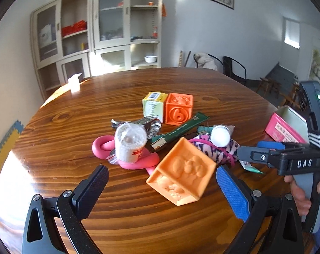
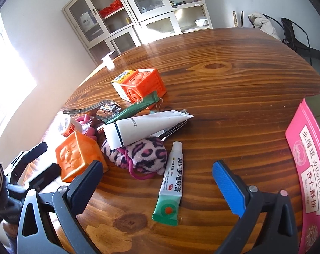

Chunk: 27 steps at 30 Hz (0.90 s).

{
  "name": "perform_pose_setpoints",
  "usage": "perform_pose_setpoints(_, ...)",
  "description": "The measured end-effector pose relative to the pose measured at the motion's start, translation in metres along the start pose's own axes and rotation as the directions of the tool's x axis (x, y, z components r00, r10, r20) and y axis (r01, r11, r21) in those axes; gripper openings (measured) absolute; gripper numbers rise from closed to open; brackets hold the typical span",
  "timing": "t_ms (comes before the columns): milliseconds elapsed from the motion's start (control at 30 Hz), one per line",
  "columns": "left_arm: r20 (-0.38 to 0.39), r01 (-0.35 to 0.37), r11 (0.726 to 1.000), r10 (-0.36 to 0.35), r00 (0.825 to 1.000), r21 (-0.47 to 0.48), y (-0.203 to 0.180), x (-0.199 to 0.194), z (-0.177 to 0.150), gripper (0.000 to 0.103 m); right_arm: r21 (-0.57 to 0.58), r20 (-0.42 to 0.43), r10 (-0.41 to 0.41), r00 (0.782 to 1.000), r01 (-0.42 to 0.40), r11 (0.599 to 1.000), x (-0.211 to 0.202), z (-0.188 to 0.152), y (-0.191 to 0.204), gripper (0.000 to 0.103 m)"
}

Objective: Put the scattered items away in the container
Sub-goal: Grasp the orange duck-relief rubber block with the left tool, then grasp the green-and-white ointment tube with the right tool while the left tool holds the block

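Note:
A pile of items lies on the wooden table (image 1: 181, 80). A pale orange toy block (image 1: 181, 171) sits between the fingers of my open, empty left gripper (image 1: 162, 182); it also shows in the right wrist view (image 2: 79, 156). Behind it lie a pink foam twist (image 1: 102, 146), a bandage roll (image 1: 130, 146), a green sachet (image 1: 181, 129), a leopard pouch (image 2: 138, 154), a white tube (image 2: 143, 127), a bright orange block (image 1: 179, 111) and a small yellow box (image 1: 153, 105). My open, empty right gripper (image 2: 157, 175) straddles a green ointment tube (image 2: 170, 182). The pink tin container (image 2: 308, 169) stands at the right.
A small white cup (image 1: 74, 83) stands at the table's far left edge. A crumpled foil wrapper (image 1: 149, 124) and a binder clip (image 2: 107, 109) lie in the pile. Cabinets (image 1: 96, 31) and chairs (image 1: 234, 67) stand beyond the table.

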State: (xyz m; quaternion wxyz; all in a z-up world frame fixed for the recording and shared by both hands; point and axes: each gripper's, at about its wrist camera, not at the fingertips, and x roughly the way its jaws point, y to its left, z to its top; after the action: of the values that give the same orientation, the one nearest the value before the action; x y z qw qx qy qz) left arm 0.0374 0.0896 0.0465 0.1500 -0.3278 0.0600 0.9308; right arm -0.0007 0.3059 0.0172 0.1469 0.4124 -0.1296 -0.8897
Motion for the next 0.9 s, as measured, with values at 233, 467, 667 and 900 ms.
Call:
perform_pose_setpoints(233,-0.064,0.03,0.991,-0.022,0.998,0.127,-0.016,0.033,0.004,0.103,-0.029,-0.004,-0.01,1.0,0.009,1.0,-0.001,-0.002,0.008,0.103)
perform_pose_setpoints(467,-0.13,0.038,0.999,-0.034,0.991,0.026,-0.007,0.053,0.006,0.103,-0.02,0.042,-0.075,0.996,0.076,0.997,-0.008,0.001,0.004,0.103)
perform_pose_setpoints(667,-0.143,-0.048,0.998,0.054,0.988,0.044,-0.013,0.058,0.005,0.093,0.059,0.072,-0.083,0.994,0.079,0.995,-0.014,0.004,-0.01,0.103)
perform_pose_setpoints(900,-0.092,0.041,0.999,-0.041,0.995,0.001,-0.014,0.038,0.003,0.071,0.082,0.078,-0.052,0.996,0.046,0.996,-0.016,0.005,-0.013,0.103)
